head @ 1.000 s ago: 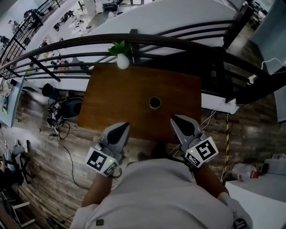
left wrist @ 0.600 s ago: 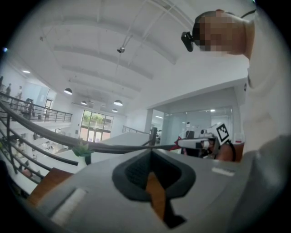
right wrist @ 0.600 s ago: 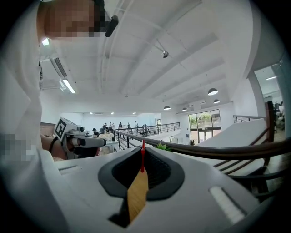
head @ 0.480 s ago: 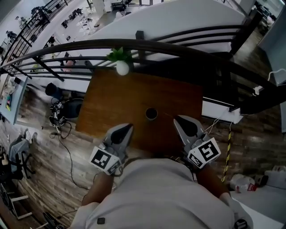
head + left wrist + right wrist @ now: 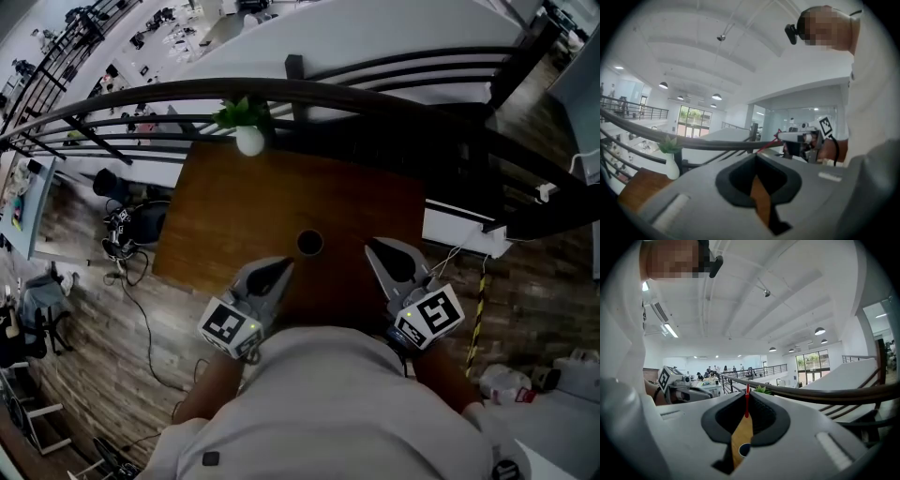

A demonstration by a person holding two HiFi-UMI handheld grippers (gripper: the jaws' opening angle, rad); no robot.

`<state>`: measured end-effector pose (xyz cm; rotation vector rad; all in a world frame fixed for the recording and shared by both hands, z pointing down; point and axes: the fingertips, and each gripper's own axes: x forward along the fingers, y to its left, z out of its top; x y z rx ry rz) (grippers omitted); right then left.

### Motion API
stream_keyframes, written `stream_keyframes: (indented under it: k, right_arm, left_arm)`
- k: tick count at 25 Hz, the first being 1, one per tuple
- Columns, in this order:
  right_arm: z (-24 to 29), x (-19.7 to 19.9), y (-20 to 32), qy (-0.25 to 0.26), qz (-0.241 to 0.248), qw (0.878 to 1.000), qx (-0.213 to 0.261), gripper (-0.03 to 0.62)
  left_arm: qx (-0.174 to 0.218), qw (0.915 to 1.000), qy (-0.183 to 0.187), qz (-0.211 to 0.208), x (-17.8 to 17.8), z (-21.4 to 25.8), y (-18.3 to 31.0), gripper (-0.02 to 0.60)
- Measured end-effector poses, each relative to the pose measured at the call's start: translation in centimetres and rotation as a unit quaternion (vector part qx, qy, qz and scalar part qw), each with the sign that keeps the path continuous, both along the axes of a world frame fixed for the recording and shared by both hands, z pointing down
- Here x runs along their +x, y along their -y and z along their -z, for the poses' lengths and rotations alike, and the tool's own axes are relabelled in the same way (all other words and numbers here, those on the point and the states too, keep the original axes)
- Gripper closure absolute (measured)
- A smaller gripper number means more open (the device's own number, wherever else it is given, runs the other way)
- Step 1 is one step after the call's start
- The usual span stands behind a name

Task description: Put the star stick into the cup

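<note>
A small black cup point(image 5: 309, 243) stands upright near the middle of the wooden table point(image 5: 234, 216). My right gripper point(image 5: 384, 251) hovers just right of the cup and is shut on the thin red star stick point(image 5: 747, 402), which stands up between its jaws. The cup point(image 5: 745, 449) shows through the gap below those jaws. In the left gripper view the stick point(image 5: 768, 144) pokes out of the right gripper point(image 5: 802, 138), its star tip barely visible. My left gripper point(image 5: 274, 272) sits just left of the cup, jaws together with nothing in them point(image 5: 757, 158).
A white vase with a green plant point(image 5: 248, 139) stands at the table's far edge. A dark railing point(image 5: 394, 103) runs behind the table. Cables and bags point(image 5: 127, 230) lie on the floor to the left. The person's torso covers the table's near edge.
Both grippers have moved forward over the table toward the cup. The left one has also shifted right, nearer the cup. The stick stays held in the right gripper.
</note>
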<state>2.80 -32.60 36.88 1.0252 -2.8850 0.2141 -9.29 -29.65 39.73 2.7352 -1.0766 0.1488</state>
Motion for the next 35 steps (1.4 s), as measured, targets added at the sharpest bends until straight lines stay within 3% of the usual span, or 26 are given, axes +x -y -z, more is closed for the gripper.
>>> stream_keyframes:
  k: [9, 14, 25, 35]
  right_arm:
    - [-3.1, 0.0, 2.5, -0.007, -0.004, 0.999, -0.034, 0.571]
    - [-5.9, -0.2, 2.9, -0.013, -0.015, 0.998, -0.060, 0.571]
    - [-12.9, -1.6, 3.9, -0.052, -0.015, 0.990, -0.131, 0.571]
    - [-17.9, -3.1, 5.5, -0.077, -0.012, 0.981, -0.179, 0.571]
  left_arm:
    - [-0.037, 0.9991, 0.009, 0.018, -1.2, -3.0, 3.9, 0.580]
    - [-0.061, 0.9981, -0.006, 0.002, -1.4, -5.1, 4.8, 0.580]
    - [-0.100, 0.9949, -0.002, 0.008, -2.4, -10.7, 7.6, 0.580]
    - [-0.146, 0.9890, 0.025, -0.001, -3.6, -16.4, 8.6, 0.580]
